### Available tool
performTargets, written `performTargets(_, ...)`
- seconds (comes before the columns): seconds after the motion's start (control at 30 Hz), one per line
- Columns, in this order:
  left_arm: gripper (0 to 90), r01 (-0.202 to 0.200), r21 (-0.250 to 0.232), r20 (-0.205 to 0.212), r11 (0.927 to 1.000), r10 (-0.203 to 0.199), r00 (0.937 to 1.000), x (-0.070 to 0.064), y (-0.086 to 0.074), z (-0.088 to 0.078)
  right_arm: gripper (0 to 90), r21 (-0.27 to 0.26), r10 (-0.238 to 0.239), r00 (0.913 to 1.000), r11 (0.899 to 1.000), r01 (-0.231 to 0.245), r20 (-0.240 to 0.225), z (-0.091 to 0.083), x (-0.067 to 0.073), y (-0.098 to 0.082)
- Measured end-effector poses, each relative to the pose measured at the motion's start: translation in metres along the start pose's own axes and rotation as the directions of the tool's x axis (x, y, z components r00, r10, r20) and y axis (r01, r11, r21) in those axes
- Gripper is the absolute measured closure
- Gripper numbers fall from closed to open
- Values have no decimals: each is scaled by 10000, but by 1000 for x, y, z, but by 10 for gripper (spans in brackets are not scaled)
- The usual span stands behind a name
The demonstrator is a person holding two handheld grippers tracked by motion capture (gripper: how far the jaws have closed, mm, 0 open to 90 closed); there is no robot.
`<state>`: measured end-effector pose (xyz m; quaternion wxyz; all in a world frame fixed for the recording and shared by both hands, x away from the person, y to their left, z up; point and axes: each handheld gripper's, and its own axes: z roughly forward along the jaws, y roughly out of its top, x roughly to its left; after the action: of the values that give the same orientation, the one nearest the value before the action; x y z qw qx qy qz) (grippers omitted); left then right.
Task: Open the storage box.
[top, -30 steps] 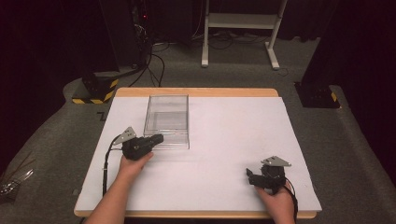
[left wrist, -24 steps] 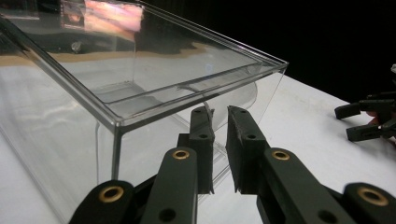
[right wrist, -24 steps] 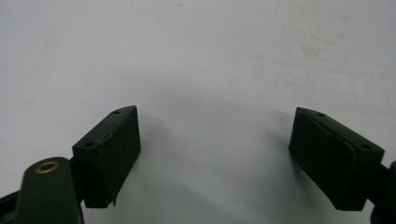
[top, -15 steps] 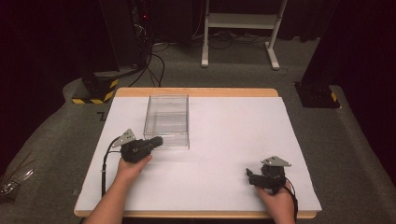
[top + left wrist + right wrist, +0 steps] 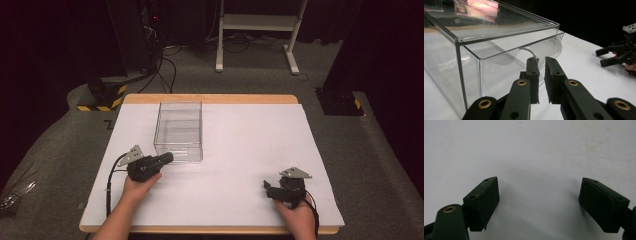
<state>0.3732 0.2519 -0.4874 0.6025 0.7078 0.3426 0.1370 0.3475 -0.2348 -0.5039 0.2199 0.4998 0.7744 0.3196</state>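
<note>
The right gripper [image 5: 270, 190] rested nearest on the white table [image 5: 240, 150], its jaws spread wide with nothing between them. Farther in, the left gripper [image 5: 168, 158] — jaws narrowed to a slim, empty gap — reached the near wall of the clear box [image 5: 179, 131].

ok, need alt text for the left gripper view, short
Two black jaws of the left tool, nearly closed with a thin gap and nothing between them, point at the near end of a clear plastic box on a white table. At far right, the right tool rests on the table, jaws apart.
</note>
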Motion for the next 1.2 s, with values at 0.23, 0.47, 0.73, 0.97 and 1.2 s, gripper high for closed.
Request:
performTargets(0.23,824,2,17,117,10000,-2,9999,-6,-3,-6,168,2,-22,10000,10000,22,6,0,0,0)
performTargets(0.47,827,-120,95,206,9999,118,9997,-11,-5,-11,169,26,-39,10000,10000,39,-5,0,0,0)
performTargets(0.73,830,-95,50,251,9999,94,9996,-19,-9,-17,170,26,-42,10000,10000,42,1,0,0,0)
performTargets(0.97,832,-70,5,342,10000,70,9994,-25,-13,-22,171,31,-39,10000,10000,39,-3,0,0,0)
performTargets(1.2,836,-120,121,534,9999,114,9985,-34,-16,-27,173,24,-52,10000,10000,52,-2,0,0,0)
